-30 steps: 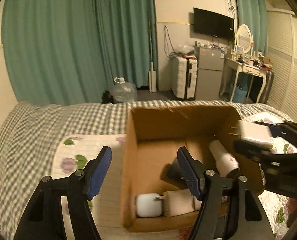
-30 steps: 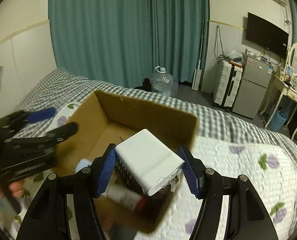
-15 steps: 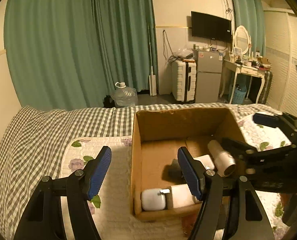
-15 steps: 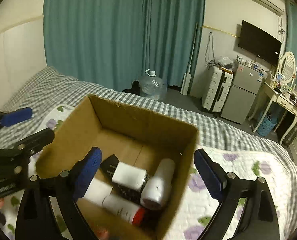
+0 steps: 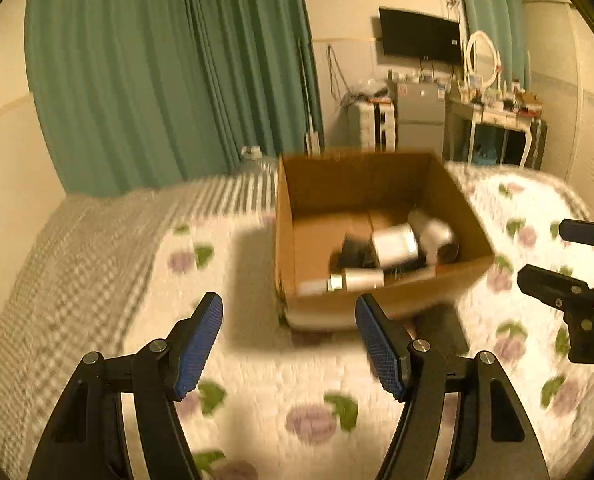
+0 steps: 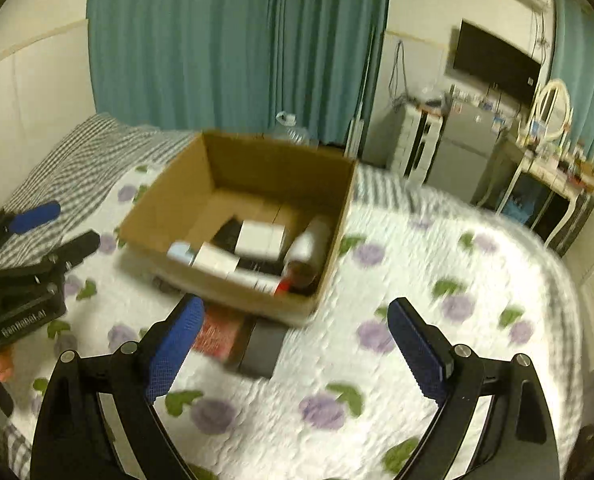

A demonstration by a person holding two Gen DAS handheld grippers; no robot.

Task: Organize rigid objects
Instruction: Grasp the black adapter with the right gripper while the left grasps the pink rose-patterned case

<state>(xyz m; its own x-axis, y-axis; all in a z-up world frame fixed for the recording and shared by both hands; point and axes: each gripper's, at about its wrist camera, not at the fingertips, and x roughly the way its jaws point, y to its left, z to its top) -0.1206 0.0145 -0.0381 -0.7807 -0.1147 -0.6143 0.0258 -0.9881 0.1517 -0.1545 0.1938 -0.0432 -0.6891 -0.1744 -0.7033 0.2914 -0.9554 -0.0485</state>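
An open cardboard box (image 5: pixel 381 304) (image 6: pixel 169 208) stands on the flowered bed quilt. Inside lie a white box (image 5: pixel 395 243) (image 6: pixel 259 238), a white cylinder device (image 5: pixel 437 236) (image 6: pixel 311 242), a white bottle (image 5: pixel 361 279) and other small items. My left gripper (image 5: pixel 289 340) is open and empty, held back from the box's near left corner; it also shows in the right wrist view (image 6: pixel 53 226). My right gripper (image 6: pixel 297 344) is open and empty, in front of the box; it also shows in the left wrist view (image 5: pixel 553 252).
A red item (image 6: pixel 217 334) and a dark grey flat box (image 6: pixel 263 346) lie on the quilt just in front of the cardboard box. Teal curtains (image 5: pixel 169 68), a fridge (image 5: pixel 419 120) and a dressing table (image 5: pixel 497 120) stand beyond the bed.
My right gripper let go of the white box into the cardboard box and opened. Both grippers have pulled back and up from the box.
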